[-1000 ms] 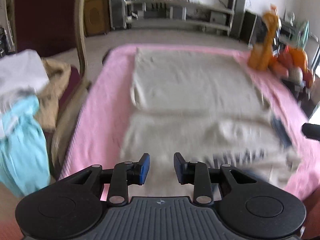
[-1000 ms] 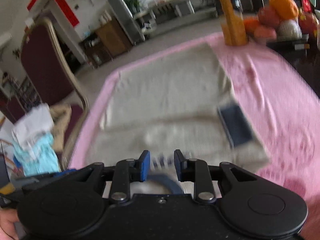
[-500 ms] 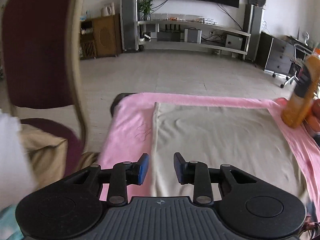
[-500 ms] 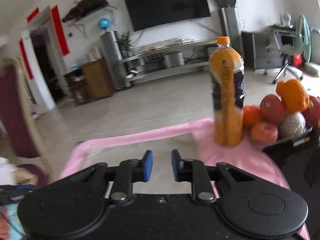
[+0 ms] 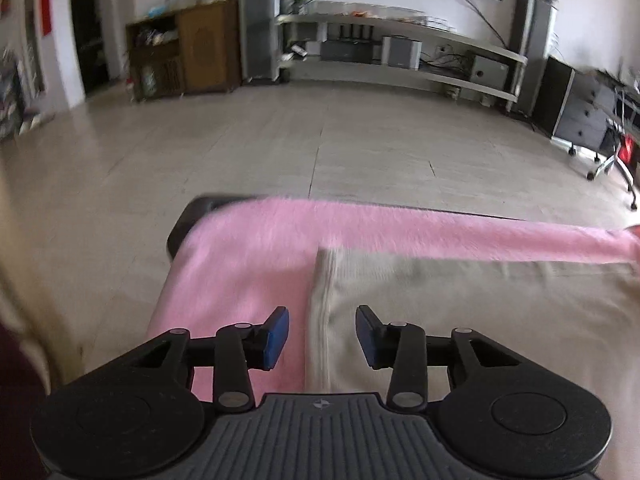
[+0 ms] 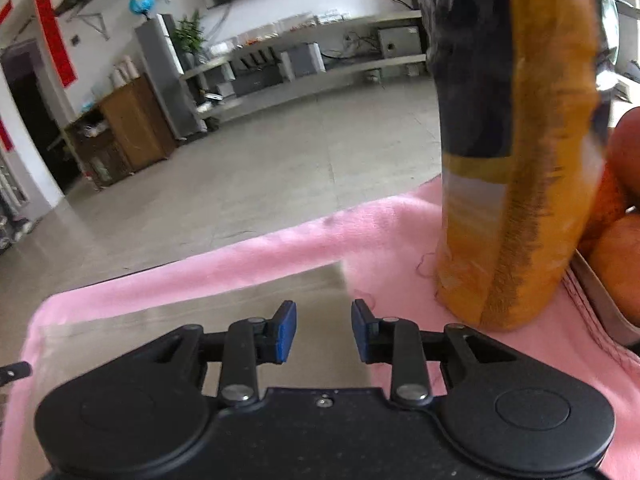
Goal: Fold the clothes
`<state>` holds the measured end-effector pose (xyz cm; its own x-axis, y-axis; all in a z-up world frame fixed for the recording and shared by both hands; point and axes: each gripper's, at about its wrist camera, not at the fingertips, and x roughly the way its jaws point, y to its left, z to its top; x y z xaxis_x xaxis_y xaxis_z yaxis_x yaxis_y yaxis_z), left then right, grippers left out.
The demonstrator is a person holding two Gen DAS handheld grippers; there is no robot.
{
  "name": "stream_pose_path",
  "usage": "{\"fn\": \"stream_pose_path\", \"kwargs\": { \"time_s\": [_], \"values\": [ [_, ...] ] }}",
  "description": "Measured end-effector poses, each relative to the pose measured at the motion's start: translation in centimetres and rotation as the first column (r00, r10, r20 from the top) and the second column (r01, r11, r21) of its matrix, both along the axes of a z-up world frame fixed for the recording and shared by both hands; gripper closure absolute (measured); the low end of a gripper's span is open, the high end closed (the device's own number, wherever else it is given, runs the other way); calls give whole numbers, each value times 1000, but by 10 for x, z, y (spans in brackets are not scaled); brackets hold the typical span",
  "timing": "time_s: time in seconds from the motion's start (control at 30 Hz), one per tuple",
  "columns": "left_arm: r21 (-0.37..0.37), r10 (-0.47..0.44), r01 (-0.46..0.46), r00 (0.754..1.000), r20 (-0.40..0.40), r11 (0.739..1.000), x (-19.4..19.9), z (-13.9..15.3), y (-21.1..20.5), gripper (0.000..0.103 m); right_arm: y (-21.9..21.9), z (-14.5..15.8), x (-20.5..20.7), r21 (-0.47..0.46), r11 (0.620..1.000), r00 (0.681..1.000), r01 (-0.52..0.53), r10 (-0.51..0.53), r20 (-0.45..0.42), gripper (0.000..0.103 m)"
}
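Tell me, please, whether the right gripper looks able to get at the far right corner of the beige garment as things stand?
Probably yes: the right gripper is open just short of the beige garment corner, nothing between them. The orange bottle stands to the right, apart from that corner.

Each hand-held unit, the left gripper and the right gripper, comprises a black body with two round side discs, silver pivot screws on black linkage arms, and blue-padded fingertips; the left carries a ribbed grey centre plate.
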<state>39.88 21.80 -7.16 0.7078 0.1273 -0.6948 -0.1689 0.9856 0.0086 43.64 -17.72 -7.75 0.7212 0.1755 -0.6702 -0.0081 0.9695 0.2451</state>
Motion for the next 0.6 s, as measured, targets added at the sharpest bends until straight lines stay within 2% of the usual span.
{"fn": "stream_pose_path", "kwargs": {
  "time_s": [0.1,0.2,0.23,0.33,0.4,0.47,0.6],
  "values": [
    [24,-57,57,998,8,998,17,-11,-2,64,4,-9,15,-34,999,999,33,-33,4,73],
    [38,-76,76,997,5,996,32,-22,-3,66,7,-20,29,-33,999,999,37,-38,-13,74],
    [50,-82,81,996,19,995,34,-23,-5,68,7,-23,33,-28,999,999,38,-38,-18,79],
    [59,-98,95,994,50,994,39,-23,-10,93,3,-28,39,18,999,999,44,-43,-4,86],
    [96,-101,95,993,57,991,40,-22,-16,96,-1,-29,40,53,998,999,41,-41,2,96],
    [150,-102,88,991,86,985,32,-15,-23,96,-2,-23,34,47,998,999,34,-35,31,97],
    [169,-75,45,982,172,985,0,26,-33,96,2,12,12,21,1000,992,3,-6,124,98]
  ]
}}
